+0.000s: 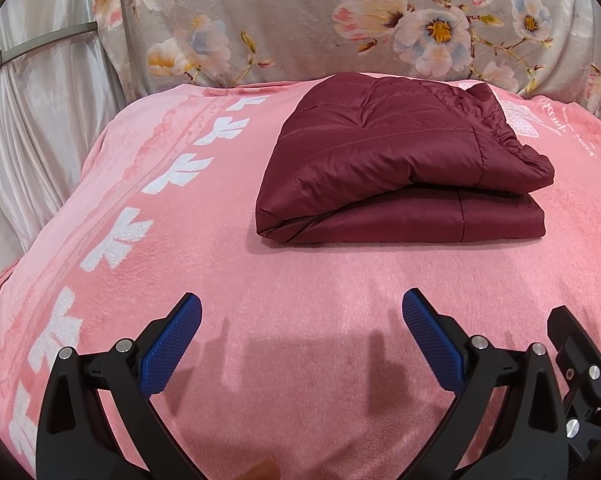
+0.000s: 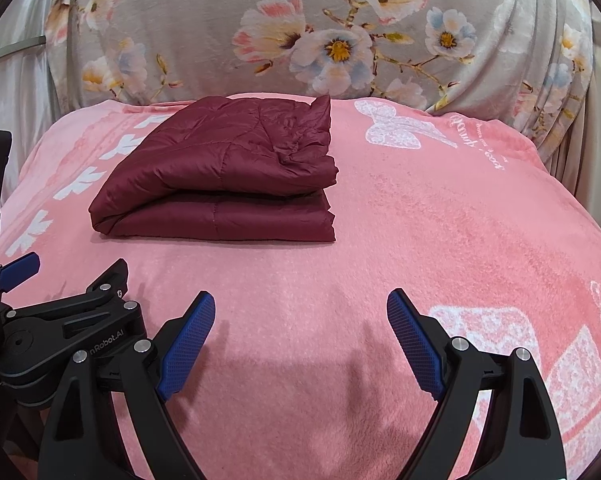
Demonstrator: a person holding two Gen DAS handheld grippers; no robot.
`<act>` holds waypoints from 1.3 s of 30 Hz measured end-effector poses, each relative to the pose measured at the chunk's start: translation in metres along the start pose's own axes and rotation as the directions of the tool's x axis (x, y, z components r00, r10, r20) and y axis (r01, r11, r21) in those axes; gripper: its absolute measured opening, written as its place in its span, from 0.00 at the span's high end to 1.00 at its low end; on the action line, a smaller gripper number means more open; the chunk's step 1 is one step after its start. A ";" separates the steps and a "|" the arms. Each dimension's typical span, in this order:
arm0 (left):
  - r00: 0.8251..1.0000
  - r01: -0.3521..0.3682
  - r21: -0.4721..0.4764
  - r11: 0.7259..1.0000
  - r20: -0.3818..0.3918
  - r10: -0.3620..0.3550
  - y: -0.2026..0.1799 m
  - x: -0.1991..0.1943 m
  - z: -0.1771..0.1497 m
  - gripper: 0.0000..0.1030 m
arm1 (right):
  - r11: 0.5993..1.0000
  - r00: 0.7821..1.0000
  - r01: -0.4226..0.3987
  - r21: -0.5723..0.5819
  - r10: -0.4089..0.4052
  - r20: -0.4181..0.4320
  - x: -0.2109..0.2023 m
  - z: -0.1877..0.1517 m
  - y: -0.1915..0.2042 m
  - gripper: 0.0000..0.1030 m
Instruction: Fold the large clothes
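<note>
A dark red quilted jacket (image 1: 396, 160) lies folded into a thick rectangular stack on the pink blanket (image 1: 300, 280). It also shows in the right wrist view (image 2: 220, 176), left of centre. My left gripper (image 1: 300, 304) is open and empty, hovering above the blanket well short of the jacket. My right gripper (image 2: 300, 300) is open and empty too, near the blanket's front, to the right of the jacket. The left gripper's body (image 2: 72, 320) shows at the lower left of the right wrist view.
A grey floral cover (image 1: 340, 20) rises behind the blanket. A pale satin curtain (image 1: 48, 120) hangs at the left. The blanket has white leaf prints (image 1: 116, 240) on the left and white butterfly and text prints (image 2: 400, 128) on the right.
</note>
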State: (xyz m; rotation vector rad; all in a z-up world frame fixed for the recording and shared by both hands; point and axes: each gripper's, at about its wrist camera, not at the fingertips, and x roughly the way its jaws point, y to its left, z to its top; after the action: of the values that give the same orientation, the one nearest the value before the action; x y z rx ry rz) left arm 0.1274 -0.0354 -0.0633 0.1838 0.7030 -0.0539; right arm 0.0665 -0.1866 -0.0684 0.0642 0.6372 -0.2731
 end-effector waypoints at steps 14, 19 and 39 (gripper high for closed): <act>1.000 -0.001 0.000 1.000 0.006 0.001 0.001 -0.001 0.001 0.05 | 1.000 1.000 0.007 -0.006 -0.007 0.000 0.001 0.001 0.000 0.17; 1.000 0.000 0.000 1.000 0.008 0.000 0.001 -0.002 0.002 0.05 | 1.000 1.000 0.010 -0.006 -0.010 0.002 0.000 0.001 0.000 0.17; 1.000 0.006 0.003 1.000 0.017 -0.006 0.000 -0.006 0.005 0.09 | 1.000 1.000 0.009 -0.007 -0.009 0.002 0.001 0.000 -0.001 0.17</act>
State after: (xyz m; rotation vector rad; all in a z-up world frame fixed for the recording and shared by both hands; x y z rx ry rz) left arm 0.1258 -0.0368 -0.0558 0.1841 0.6865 -0.0624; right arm 0.0668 -0.1877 -0.0688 0.0544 0.6363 -0.2797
